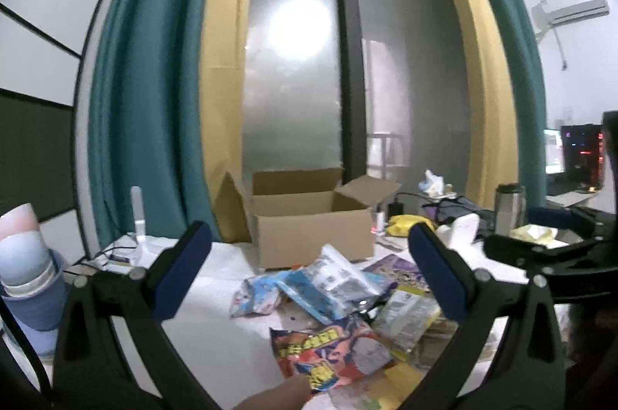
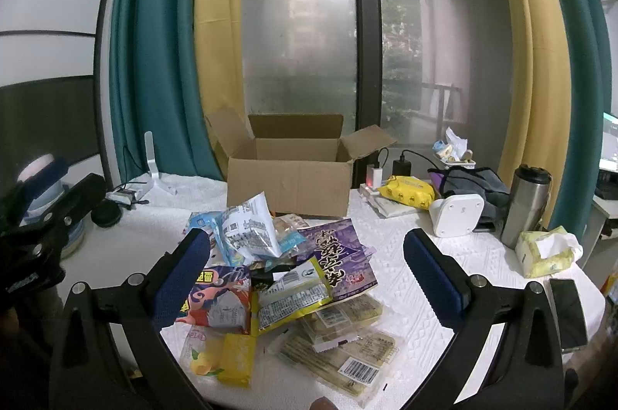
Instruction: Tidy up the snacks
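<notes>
Both grippers hovered low over the bench [image 2: 405, 255], fingers spread wide and grasping nothing. The left gripper [image 1: 309, 275] and right gripper [image 2: 305, 278] pointed toward the window. A loose pile of snacks [image 2: 293, 278] lay between and just ahead of the right gripper's fingers: a purple bag [image 2: 340, 255], a red bag [image 2: 220, 302], a yellow-edged packet [image 2: 293, 294] and clear cracker packs [image 2: 347, 344], overlapping one another. Beyond the pile, farther ahead of both grippers, stood an open cardboard box [image 2: 289, 182], flaps raised.
</notes>
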The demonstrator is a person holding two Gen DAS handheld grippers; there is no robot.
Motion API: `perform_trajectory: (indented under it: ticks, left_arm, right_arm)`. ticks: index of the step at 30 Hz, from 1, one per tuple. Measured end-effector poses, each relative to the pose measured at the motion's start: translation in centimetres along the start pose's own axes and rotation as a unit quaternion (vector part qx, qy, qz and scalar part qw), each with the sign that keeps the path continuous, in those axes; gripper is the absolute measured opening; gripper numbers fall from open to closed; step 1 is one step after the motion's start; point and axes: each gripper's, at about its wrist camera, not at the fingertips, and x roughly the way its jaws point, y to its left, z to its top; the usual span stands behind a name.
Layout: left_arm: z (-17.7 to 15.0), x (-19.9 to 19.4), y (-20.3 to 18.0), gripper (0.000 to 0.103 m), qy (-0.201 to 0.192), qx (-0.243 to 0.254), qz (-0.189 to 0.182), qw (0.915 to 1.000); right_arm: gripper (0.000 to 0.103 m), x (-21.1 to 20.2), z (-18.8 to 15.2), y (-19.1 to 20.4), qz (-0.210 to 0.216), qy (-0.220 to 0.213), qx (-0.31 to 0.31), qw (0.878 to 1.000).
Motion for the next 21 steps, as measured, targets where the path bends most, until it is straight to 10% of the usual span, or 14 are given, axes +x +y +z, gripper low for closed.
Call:
perform_trajectory:
  ticks: [21]
  left_arm:
    - [-0.59, -0.50, 0.01, 0.103, -0.005, -0.011, 0.017, 0.9998]
  right_arm:
    - [0.103, -0.01, -0.08, -0.18, -0.001, -0.001, 0.003, 1.000]
